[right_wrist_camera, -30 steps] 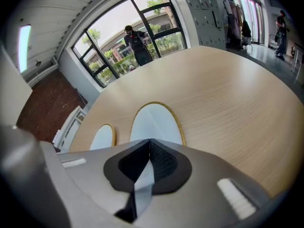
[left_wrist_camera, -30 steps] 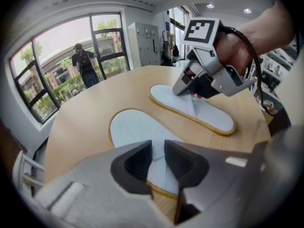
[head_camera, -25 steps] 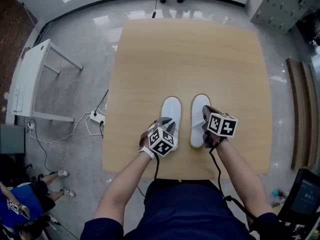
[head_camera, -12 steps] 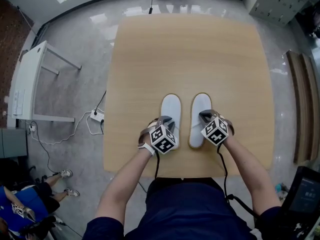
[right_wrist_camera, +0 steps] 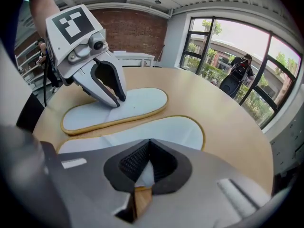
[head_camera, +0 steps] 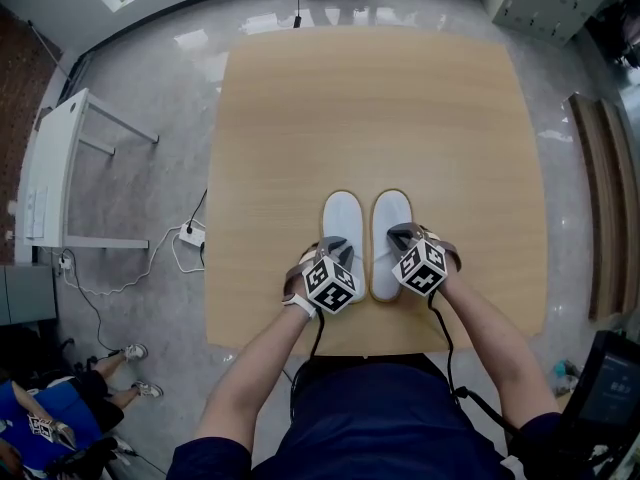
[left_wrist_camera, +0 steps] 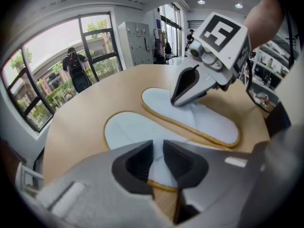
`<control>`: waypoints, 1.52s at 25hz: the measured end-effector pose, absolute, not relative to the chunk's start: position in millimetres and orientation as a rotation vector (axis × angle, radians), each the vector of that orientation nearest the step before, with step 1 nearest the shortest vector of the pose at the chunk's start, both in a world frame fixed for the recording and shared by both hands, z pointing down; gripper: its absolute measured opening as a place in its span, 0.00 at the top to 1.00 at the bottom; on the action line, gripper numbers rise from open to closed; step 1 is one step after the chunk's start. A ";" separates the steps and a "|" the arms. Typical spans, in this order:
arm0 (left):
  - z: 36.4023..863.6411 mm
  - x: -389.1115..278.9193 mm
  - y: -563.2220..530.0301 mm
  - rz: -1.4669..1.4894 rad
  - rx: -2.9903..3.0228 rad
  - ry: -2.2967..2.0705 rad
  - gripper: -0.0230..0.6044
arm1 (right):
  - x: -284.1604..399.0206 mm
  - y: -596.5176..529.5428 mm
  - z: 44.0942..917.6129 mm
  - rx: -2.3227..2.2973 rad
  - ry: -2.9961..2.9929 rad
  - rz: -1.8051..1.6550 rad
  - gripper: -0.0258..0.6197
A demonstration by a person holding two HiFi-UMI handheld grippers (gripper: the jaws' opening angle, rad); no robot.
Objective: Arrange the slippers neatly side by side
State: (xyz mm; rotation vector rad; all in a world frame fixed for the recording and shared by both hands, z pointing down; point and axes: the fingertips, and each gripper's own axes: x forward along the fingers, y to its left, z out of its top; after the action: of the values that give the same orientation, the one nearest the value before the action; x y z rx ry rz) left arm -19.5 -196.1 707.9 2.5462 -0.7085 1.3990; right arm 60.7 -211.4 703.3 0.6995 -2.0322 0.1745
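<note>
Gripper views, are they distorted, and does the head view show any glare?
Left gripper view: strong fisheye, windows bowed, dark corners. Right gripper view: same bowing at its windows. Head view: even light, pale glare on the glossy floor, table edges bulge.

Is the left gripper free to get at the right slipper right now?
Probably not at once: the left gripper looks closed on the left slipper, and the right gripper holds the right slipper at its near end. Its far end lies bare, close by.
</note>
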 end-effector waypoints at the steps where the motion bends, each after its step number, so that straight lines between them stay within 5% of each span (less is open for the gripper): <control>1: 707.6 -19.0 -195.9 1.396 2.547 -0.713 0.85 | 59.8 -211.4 703.1 0.692 -2.034 0.175 0.94; 16: 696.3 -14.4 -194.7 1.386 2.597 -0.732 0.85 | 54.8 -221.4 681.3 0.786 -2.113 0.210 0.94; 31: 536.8 -50.3 -168.0 0.551 2.474 -1.121 0.95 | 87.6 -194.1 536.2 1.322 -2.513 0.664 0.94; 38: 491.4 -40.5 -147.2 0.402 2.481 -1.158 0.96 | 80.5 -180.3 490.1 1.437 -2.577 0.596 0.94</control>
State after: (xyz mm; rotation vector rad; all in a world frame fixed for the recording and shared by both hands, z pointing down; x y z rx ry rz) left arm -40.5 -147.2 491.4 2.4809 -1.1582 0.4019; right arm 80.5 -180.3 490.1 1.4374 -2.5770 0.5960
